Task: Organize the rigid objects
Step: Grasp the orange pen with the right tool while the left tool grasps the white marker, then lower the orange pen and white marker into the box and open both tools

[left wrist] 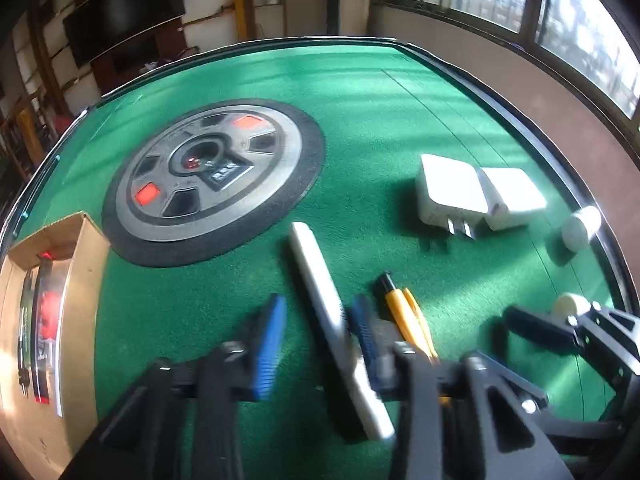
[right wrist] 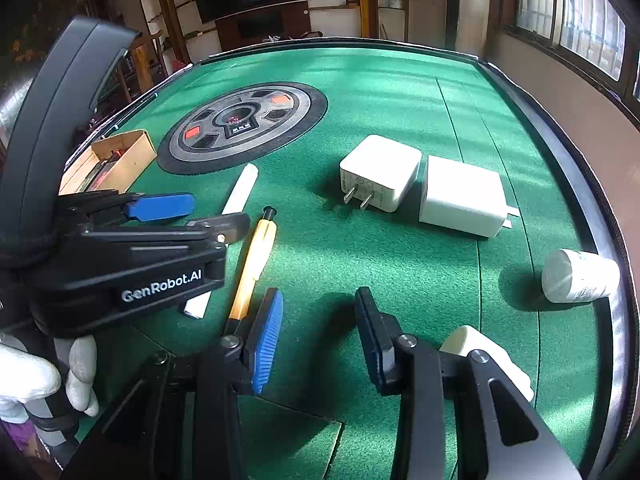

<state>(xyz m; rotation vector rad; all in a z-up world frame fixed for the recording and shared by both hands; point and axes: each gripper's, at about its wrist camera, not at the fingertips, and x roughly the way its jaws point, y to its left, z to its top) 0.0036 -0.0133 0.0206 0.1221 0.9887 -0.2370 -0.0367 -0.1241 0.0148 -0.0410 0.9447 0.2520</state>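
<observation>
The left gripper (left wrist: 316, 344) is spread wide around the white stick (left wrist: 320, 292), not pinching it yet. The stick lies on the green table (left wrist: 380, 120) beside the yellow pen (right wrist: 254, 264). If a finger bumps it, it could roll away. The right gripper (right wrist: 320, 340) is spread too, holding nothing.

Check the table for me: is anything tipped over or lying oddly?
Yes. The small white bottle lies on its side near the table's right rail, where it could roll. The two white chargers sit side by side with prongs pointing opposite ways. Nothing looks spilled or broken.
</observation>
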